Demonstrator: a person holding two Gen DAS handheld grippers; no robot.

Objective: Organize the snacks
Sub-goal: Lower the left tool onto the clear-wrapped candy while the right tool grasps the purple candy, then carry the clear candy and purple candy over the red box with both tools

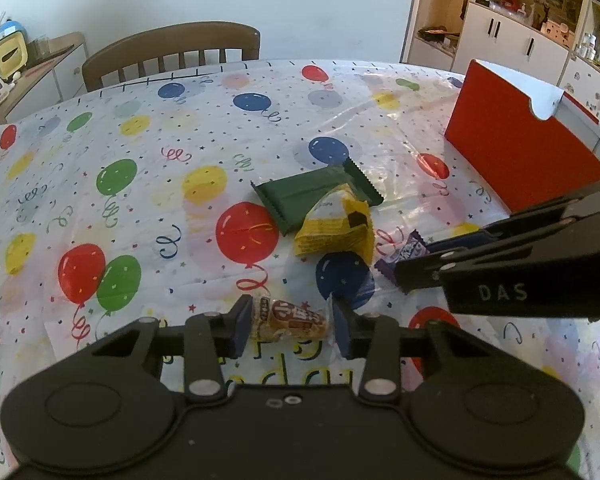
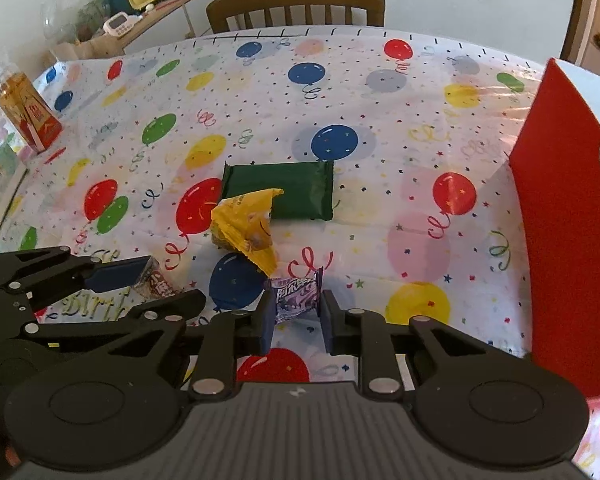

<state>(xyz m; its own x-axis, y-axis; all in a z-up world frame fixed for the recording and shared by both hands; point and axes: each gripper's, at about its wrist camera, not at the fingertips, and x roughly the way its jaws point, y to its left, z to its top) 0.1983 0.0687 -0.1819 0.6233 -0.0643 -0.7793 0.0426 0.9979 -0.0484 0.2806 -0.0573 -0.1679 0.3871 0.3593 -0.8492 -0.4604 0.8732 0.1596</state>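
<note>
A: Item: left gripper (image 1: 290, 326), jaws spread, straddling the brown snack (image 1: 288, 322). Right gripper (image 2: 294, 314), jaws likewise spread, flanking the purple candy (image 2: 296, 295).

B: Risks?

A: Crinkly wrappers may be slipping out on closing; the grippers, working close together, may be colliding.

B: Setting?

A: Glossy balloon tablecloth (image 2: 380, 120); red box (image 2: 560, 200) standing right; chair (image 2: 296, 2) far.

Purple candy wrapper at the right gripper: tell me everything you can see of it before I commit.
The purple candy wrapper is a small, glossy plastic packet with white printed characters and crimped ends. It lies on the balloon tablecloth, between the fingers of the right gripper, which are spread with gaps on both sides, so it is not yet gripped. It sits just in front of the yellow packet, apart from it. In the left wrist view the right gripper's fingers partly cover it.
</note>
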